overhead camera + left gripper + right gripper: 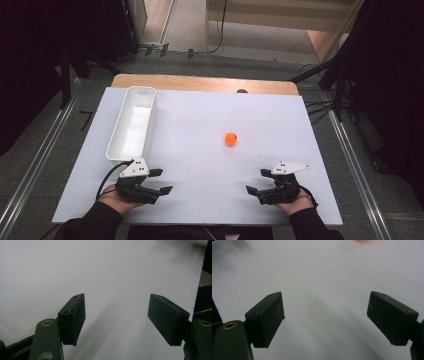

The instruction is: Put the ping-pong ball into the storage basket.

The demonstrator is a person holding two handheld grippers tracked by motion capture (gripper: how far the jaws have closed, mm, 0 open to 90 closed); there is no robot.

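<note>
An orange ball [230,138] rests on the white table top [200,125], right of centre. A long white bin [132,122] stands along the left side, with nothing inside that I can see. My left gripper [161,181] lies near the front left edge, just below the bin's near end, jaws apart with nothing between them. In its own view the left gripper [116,320] hovers over bare white board. My right gripper [257,181] sits near the front right, below the ball, also open; in its view the right gripper [325,320] holds nothing, and an orange blur touches the top edge.
The white board lies on a wooden table [200,82] whose far edge shows behind it. Grey floor with metal rails [30,170] runs down both sides. Dark stands and cables [345,85] crowd the far right. A small dark knob [242,91] sits at the board's far edge.
</note>
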